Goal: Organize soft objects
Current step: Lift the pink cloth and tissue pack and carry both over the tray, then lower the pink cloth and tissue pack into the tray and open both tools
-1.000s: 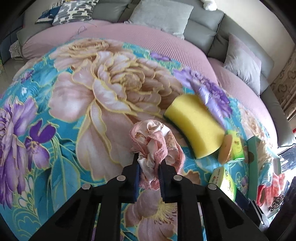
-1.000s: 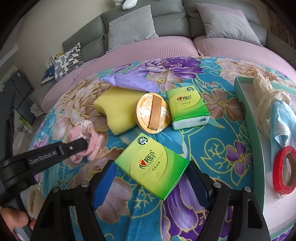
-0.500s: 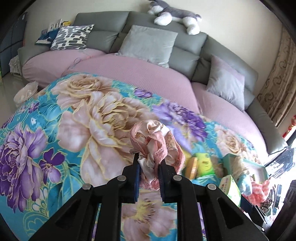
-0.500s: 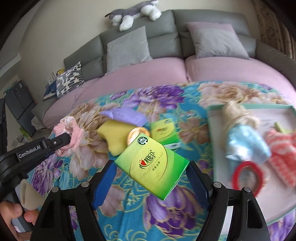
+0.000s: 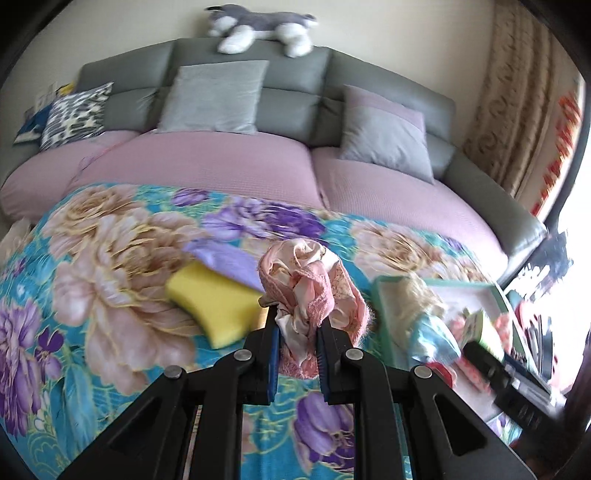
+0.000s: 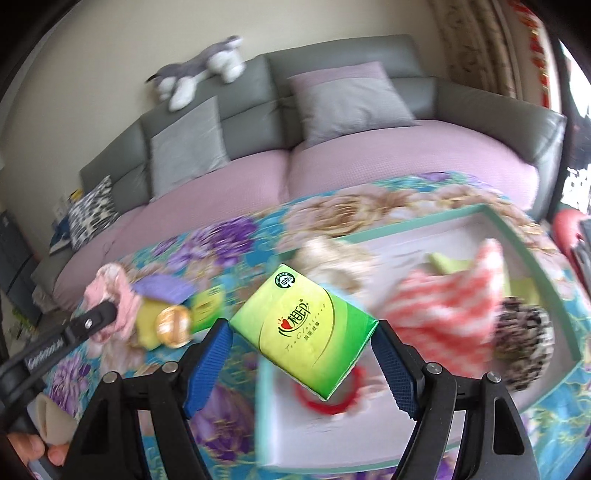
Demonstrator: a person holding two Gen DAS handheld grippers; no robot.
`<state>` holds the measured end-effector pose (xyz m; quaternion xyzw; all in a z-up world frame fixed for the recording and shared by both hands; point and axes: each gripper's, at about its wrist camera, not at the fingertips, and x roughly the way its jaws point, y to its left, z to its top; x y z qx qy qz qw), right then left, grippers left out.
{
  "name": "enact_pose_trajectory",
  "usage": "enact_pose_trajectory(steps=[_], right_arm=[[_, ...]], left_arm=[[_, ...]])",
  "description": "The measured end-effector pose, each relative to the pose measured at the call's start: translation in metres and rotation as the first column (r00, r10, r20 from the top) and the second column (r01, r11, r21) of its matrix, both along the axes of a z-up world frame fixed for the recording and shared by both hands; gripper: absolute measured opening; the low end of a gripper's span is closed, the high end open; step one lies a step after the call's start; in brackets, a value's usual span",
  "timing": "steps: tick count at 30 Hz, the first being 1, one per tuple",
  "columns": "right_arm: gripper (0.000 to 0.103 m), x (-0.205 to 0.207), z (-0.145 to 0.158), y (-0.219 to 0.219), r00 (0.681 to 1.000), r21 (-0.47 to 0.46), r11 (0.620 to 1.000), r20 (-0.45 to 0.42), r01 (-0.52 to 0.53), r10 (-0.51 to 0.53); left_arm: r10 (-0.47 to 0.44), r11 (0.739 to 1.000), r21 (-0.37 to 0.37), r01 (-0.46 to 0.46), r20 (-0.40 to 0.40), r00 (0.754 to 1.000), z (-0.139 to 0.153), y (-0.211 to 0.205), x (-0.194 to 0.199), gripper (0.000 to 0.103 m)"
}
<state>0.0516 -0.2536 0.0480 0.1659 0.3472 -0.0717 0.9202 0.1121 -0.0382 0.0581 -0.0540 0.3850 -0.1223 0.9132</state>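
My left gripper (image 5: 297, 328) is shut on a crumpled pink lace cloth (image 5: 310, 284), held up above the floral bedspread (image 5: 110, 258); the same cloth (image 6: 110, 295) and gripper show at the left of the right wrist view. My right gripper (image 6: 303, 332) is shut on a green tissue pack (image 6: 303, 328), lifted over the near corner of a shallow green-rimmed tray (image 6: 417, 218). The tray (image 5: 491, 288) holds a cream lace piece (image 6: 332, 262), a red-and-white striped cloth (image 6: 443, 302), a black-and-white spotted item (image 6: 524, 339) and a red tape ring (image 6: 325, 402).
On the bedspread lie a yellow sponge (image 5: 214, 302), a purple packet (image 5: 225, 258), a round gold-coloured object (image 6: 173, 325) and a second green tissue pack (image 6: 207, 306). Behind stands a grey sofa with pink covers (image 5: 229, 170), cushions and a plush dog (image 5: 258, 26). A person's hand (image 6: 48, 439) grips the left handle.
Both grippers have risen and swung right toward the tray, each keeping its load. The tissue pack came off the bedspread and now hangs over the tray's corner.
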Motion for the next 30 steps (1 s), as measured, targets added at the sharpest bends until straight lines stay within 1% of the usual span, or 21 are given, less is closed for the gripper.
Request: enact_pose_trajectory(steps=[4, 10, 13, 18, 21, 24, 30], right_arm=[[0.08, -0.001, -0.002, -0.032, 0.998, -0.02, 0.998, 0.0, 0.063, -0.063], [0.08, -0.003, -0.006, -0.064, 0.992, -0.031, 0.992, -0.009, 0.124, -0.125], [0.08, -0.004, -0.003, -0.067, 0.991, -0.044, 0.99, -0.009, 0.136, -0.137], [0.08, -0.002, 0.005, -0.066, 0.991, -0.058, 0.989, -0.008, 0.136, -0.137], [0.08, 0.006, 0.009, -0.063, 0.992, -0.064, 0.99, -0.01, 0.126, -0.127], [0.08, 0.009, 0.013, -0.065, 0.99, -0.085, 0.987, 0.001, 0.137, -0.138], [0.08, 0.015, 0.001, -0.083, 0.984, -0.12, 0.977, -0.023, 0.174, -0.178]], left_arm=[[-0.051, 0.998, 0.032, 0.051, -0.002, 0.999, -0.001, -0.024, -0.001, 0.018], [-0.076, 0.997, 0.03, 0.077, -0.036, 0.996, -0.002, -0.048, 0.007, 0.018], [-0.093, 0.995, 0.03, 0.094, -0.042, 0.995, 0.002, -0.06, 0.009, 0.018], [-0.148, 0.988, 0.031, 0.149, -0.038, 0.988, 0.01, -0.085, 0.01, 0.018], [-0.19, 0.981, 0.026, 0.192, -0.038, 0.981, 0.01, -0.103, 0.014, 0.018], [-0.237, 0.971, 0.017, 0.237, -0.032, 0.971, 0.008, -0.123, 0.019, 0.018], [-0.298, 0.954, 0.033, 0.299, -0.019, 0.954, 0.003, -0.154, 0.024, 0.018]])
